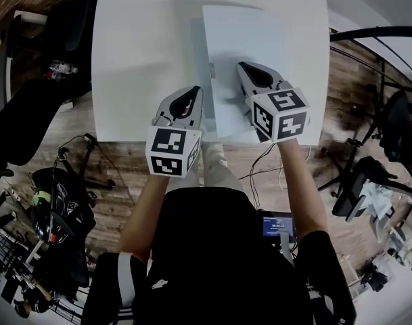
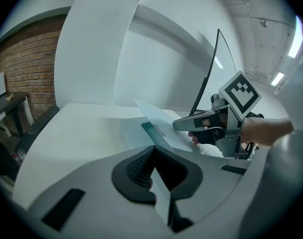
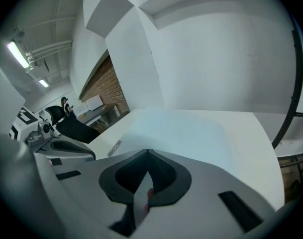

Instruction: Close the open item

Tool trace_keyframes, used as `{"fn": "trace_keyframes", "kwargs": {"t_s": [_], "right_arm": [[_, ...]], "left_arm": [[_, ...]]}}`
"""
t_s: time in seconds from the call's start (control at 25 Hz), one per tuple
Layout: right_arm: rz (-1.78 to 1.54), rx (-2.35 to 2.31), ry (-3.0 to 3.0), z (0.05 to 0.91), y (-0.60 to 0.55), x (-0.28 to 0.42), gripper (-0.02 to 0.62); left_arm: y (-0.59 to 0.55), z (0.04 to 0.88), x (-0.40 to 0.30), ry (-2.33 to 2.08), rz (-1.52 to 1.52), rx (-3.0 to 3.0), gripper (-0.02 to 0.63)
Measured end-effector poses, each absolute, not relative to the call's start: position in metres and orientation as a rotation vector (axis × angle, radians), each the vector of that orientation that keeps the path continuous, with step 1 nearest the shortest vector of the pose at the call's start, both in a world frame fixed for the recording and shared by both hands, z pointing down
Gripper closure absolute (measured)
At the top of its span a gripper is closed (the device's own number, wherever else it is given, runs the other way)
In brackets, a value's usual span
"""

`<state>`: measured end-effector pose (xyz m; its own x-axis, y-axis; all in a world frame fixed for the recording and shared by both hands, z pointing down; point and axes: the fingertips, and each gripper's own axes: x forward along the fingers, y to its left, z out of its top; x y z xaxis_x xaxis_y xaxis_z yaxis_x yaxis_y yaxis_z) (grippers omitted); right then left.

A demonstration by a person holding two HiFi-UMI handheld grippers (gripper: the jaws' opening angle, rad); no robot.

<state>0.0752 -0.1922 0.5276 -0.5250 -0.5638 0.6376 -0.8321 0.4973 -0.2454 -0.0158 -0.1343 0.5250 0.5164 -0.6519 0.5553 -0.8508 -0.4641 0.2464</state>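
The white folder lies on the desk just ahead of me, its long axis running straight away from my body. Its cover is not flat yet. Seen from my left side, the left edge rides up off the desk at a slant, with shadow beneath it and a small teal label near that edge. The hinge would then be on the right, though I cannot see it.

My right gripper is the nearer one. It sits over the cover towards the near end, pointing away from me, its jaws pressed together with nothing between them. Whether its tip actually touches the cover I cannot tell.

My left gripper hangs just beside the folder's near left corner, off the raised edge. It too is closed and empty.

The coming move looks like a downward push. The raised edge lies to the left of my right gripper, so the pressure should travel leftward and down until that edge meets the desk.
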Motion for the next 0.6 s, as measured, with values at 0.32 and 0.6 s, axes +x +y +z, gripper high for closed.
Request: {"fn": "trace_keyframes", "kwargs": {"t_s": [0.32, 0.6], "right_arm": [[0.753, 1.103, -2.258, 0.537, -0.195, 0.062, 0.554], [0.762, 1.058, -2.261, 0.544, -0.200, 0.047, 0.554]], "left_arm": [[-0.135, 0.536, -0.021, -1.225, 0.541, 2.235, 0.594], [-0.139, 0.541, -0.027, -1.229, 0.540, 2.222, 0.594]]}}
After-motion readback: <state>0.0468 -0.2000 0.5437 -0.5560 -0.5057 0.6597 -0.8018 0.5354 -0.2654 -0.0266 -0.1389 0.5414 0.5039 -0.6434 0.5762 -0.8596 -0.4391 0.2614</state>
